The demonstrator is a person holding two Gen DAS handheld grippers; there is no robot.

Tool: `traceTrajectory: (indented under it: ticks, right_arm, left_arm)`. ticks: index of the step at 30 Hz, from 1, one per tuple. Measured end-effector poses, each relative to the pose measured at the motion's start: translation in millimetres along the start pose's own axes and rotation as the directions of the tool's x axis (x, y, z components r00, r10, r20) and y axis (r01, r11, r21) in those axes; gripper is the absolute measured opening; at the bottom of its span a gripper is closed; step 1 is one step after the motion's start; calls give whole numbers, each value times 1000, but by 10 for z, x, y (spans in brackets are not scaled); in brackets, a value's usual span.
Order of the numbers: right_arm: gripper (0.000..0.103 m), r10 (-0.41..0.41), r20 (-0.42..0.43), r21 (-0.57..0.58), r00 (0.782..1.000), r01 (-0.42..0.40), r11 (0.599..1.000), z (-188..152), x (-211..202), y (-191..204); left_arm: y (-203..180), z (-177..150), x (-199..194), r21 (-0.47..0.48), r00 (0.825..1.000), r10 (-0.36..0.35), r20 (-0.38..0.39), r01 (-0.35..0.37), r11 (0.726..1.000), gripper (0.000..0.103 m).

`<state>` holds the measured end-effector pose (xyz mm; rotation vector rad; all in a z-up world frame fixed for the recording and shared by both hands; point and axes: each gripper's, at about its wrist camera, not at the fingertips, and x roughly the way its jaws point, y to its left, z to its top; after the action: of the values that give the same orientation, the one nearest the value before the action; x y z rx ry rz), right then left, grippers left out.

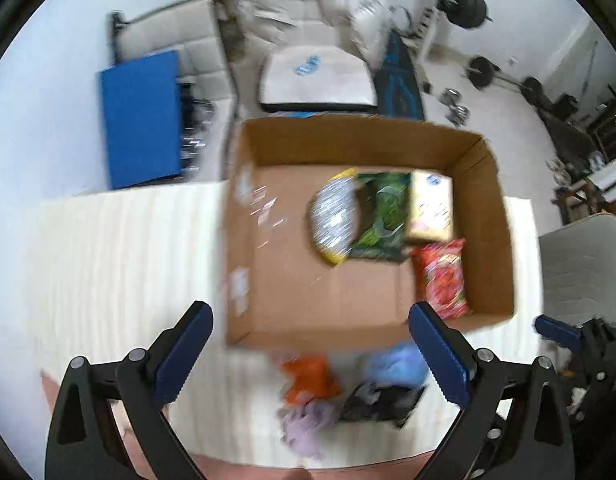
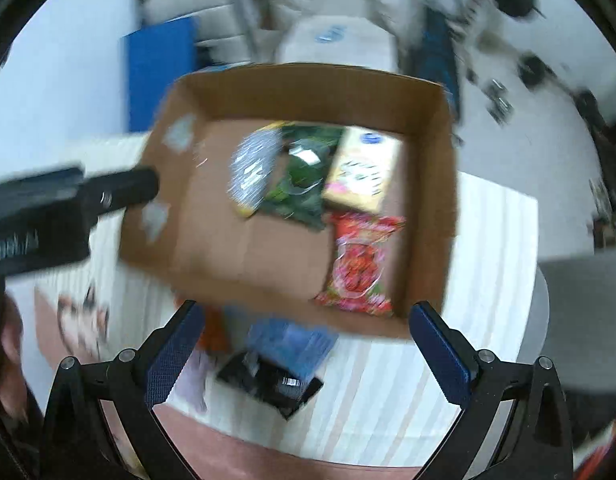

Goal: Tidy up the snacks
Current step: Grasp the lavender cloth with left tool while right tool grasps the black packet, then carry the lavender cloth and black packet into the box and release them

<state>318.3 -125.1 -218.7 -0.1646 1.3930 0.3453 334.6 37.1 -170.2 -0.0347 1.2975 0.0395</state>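
Note:
An open cardboard box [image 1: 292, 296] [image 2: 228, 240] stands on a pale striped table mat. Inside lie a silver and yellow bag [image 1: 335, 216] [image 2: 254, 168], a green bag [image 1: 381, 216] [image 2: 302, 176], a cream box [image 1: 429, 206] [image 2: 363, 170] and a red bag [image 1: 443, 276] [image 2: 359, 264]. In front of the box sit loose snacks: an orange pack [image 1: 309, 376], a blue pack [image 1: 395, 364] [image 2: 292, 344], a black pack [image 1: 381, 400] [image 2: 272, 384] and a lilac pack [image 1: 306, 428]. My left gripper [image 1: 308, 364] hangs open above them. My right gripper [image 2: 308, 356] is open too, over the blue and black packs.
The left gripper's body [image 2: 48, 216] crosses the left of the right wrist view beside the box. A white chair [image 1: 317, 80], a blue panel [image 1: 142, 120] and weights [image 1: 471, 4] stand behind the table. A grey seat [image 1: 583, 264] is at the right.

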Motion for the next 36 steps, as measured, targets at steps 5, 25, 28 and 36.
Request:
traceTrajectory:
  ticks: [5, 25, 28, 36]
  right_arm:
    - [103, -70, -126, -220, 990, 41, 975, -658, 519, 370]
    - [63, 73, -473, 105, 878, -26, 994, -1275, 1921, 300]
    - [66, 193, -409, 270, 892, -84, 959, -1413, 1831, 68]
    - [76, 112, -368, 196, 923, -41, 980, -1458, 1789, 178]
  left_arm:
    - [341, -980, 312, -74, 995, 38, -91, -45, 996, 100]
    - [470, -1837, 1295, -139, 941, -35, -335, -12, 990, 73]
    - [344, -1817, 1460, -111, 930, -43, -366, 3, 994, 73]
    - [40, -1731, 1800, -40, 909, -35, -415, 21, 999, 70]
